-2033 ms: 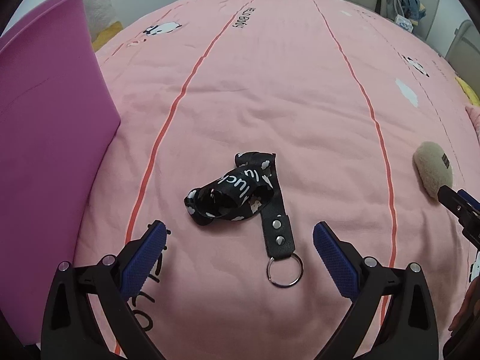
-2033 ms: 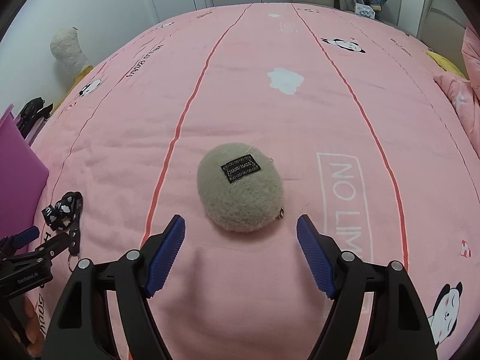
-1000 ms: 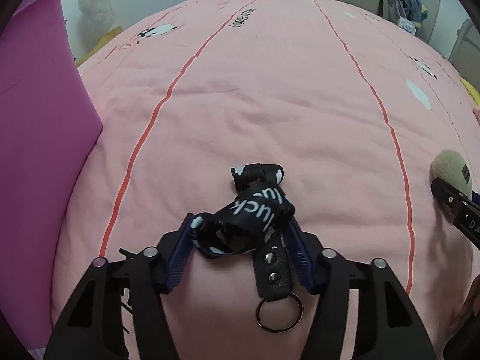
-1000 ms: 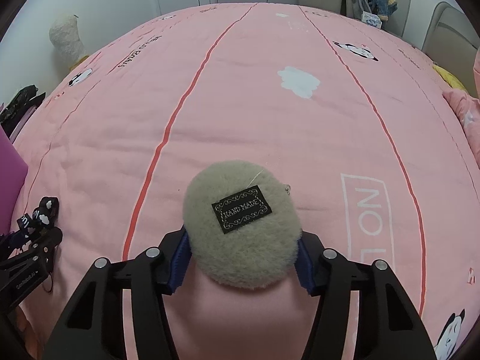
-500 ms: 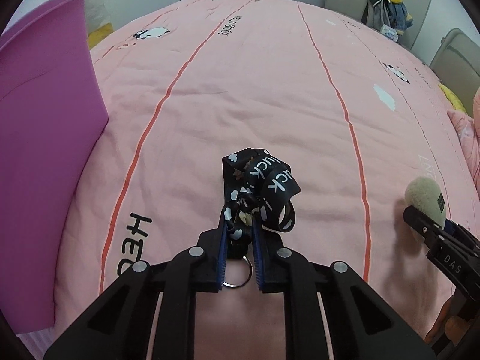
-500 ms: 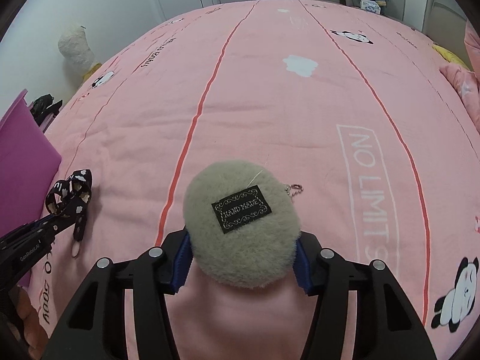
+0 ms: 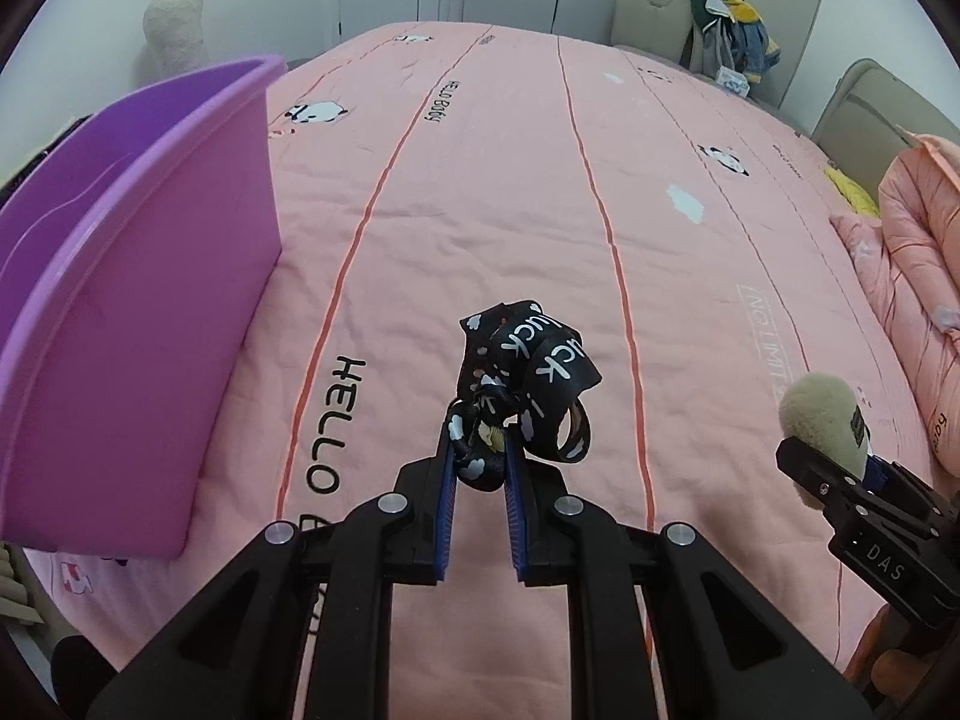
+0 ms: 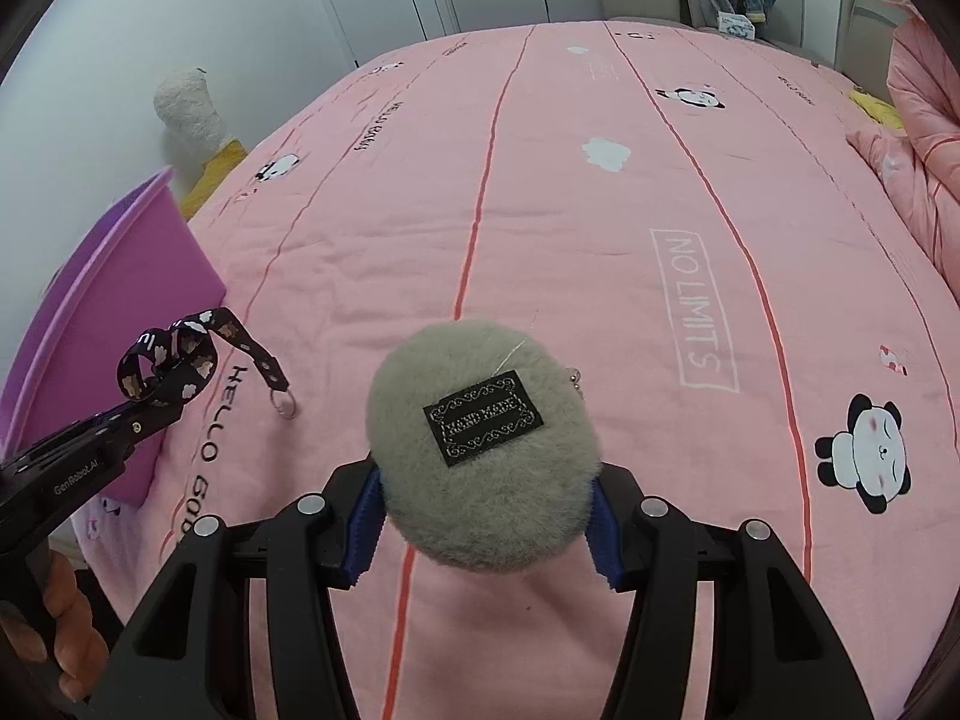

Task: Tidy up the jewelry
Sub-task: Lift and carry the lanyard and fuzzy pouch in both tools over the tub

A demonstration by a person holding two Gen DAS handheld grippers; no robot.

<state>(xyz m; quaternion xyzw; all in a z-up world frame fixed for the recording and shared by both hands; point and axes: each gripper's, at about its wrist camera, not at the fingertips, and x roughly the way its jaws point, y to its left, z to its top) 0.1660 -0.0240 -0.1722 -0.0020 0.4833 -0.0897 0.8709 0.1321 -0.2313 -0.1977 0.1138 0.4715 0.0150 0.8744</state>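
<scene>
My left gripper (image 7: 480, 468) is shut on a black printed strap keychain (image 7: 528, 372) and holds it above the pink bed. The strap also shows in the right wrist view (image 8: 180, 360), its metal ring (image 8: 285, 405) hanging down. My right gripper (image 8: 483, 516) is shut on a beige fluffy round pouch (image 8: 480, 450) with a black "HAND MADE" label, lifted off the bed. The pouch also shows in the left wrist view (image 7: 819, 414). A purple bin (image 7: 120, 300) stands to the left of the strap.
The pink bedspread (image 7: 540, 180) fills both views. A pink folded quilt (image 7: 918, 228) lies at the right edge. A white plush toy (image 8: 192, 108) sits beyond the bed's left side. A chair with clothes (image 7: 726, 18) stands at the far end.
Both grippers have closed on their objects and lifted them off the bed. The left gripper has risen with the strap, so the purple bin's open top now shows.
</scene>
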